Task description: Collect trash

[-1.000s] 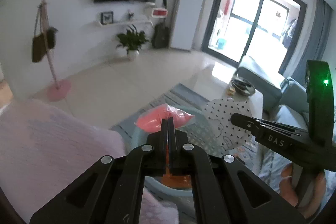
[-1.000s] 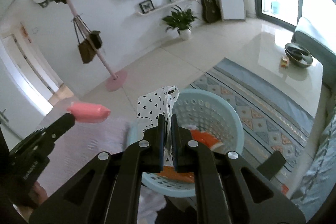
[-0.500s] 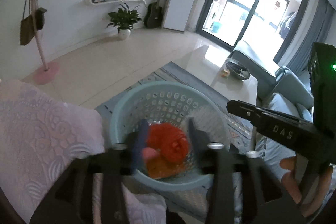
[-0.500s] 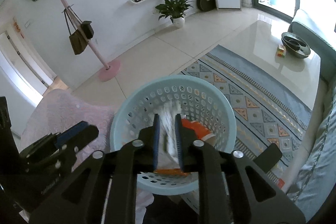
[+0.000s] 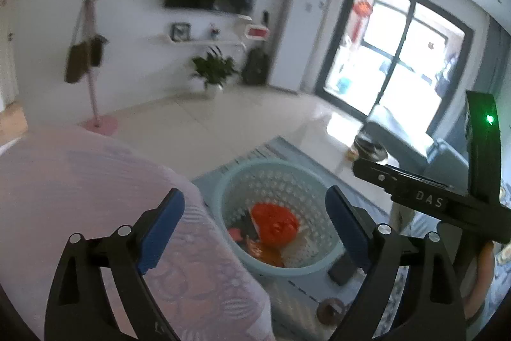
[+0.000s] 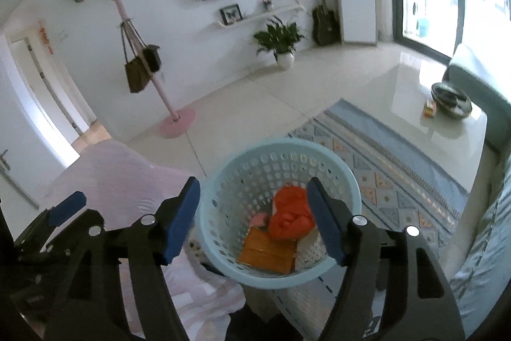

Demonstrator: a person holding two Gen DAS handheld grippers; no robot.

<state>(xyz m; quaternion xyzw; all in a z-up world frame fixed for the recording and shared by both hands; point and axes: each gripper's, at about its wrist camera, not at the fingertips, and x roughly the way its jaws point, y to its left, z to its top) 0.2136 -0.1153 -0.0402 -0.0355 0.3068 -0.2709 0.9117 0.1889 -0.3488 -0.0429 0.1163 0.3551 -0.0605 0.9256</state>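
A light blue perforated basket stands on the rug beside the table. It holds a red-orange crumpled wrapper, an orange flat packet, a small pink piece and a white dotted bag. My left gripper is open and empty above the basket. My right gripper is open and empty above the basket. The right gripper's body also shows at the right of the left wrist view.
A table with a pink-white lace cloth lies to the left. A patterned rug, a glossy coffee table with a dark bowl, a grey sofa and a pink coat stand surround the basket.
Both grippers opened wide. The pink wrapper from the left and the dotted bag from the right dropped into the basket.
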